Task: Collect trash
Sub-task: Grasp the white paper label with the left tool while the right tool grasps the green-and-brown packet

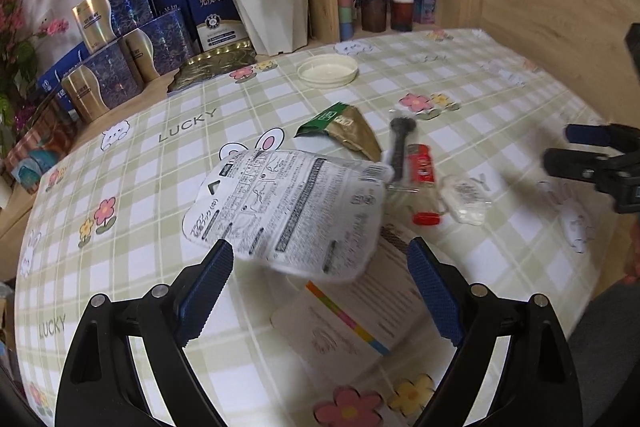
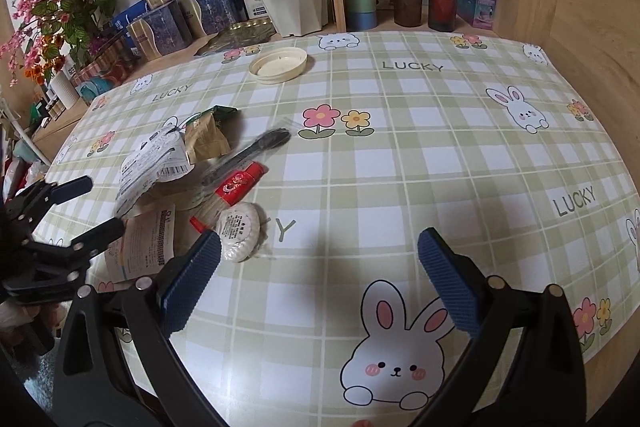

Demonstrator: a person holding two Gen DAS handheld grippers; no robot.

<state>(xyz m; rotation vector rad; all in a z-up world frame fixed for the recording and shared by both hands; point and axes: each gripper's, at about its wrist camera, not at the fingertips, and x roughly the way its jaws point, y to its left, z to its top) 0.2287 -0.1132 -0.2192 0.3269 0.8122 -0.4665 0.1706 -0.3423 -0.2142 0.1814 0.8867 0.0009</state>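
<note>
Lying on the checked tablecloth (image 2: 400,131), the trash forms one loose heap, and the white printed packet (image 1: 296,207) serves as its landmark. Just behind that packet sits a green-and-gold sachet (image 1: 344,131); beside it toward the right lie a black plastic spoon in a clear sleeve (image 1: 400,143), a red-labelled toothpick pack (image 1: 420,171) and a small round white wrapped soap (image 1: 466,199), all close together. Under the packet's near edge a paper card with a coloured stripe (image 1: 344,323) lies flat. Farther behind the packet, well apart from the heap, rests a round cream lid (image 1: 327,69). The left gripper (image 1: 320,287) hovers over the packet's near edge, fingers spread wide and grasping nothing. The right gripper (image 2: 320,275) hangs near the soap, fingers likewise released, with only tablecloth between them.
</note>
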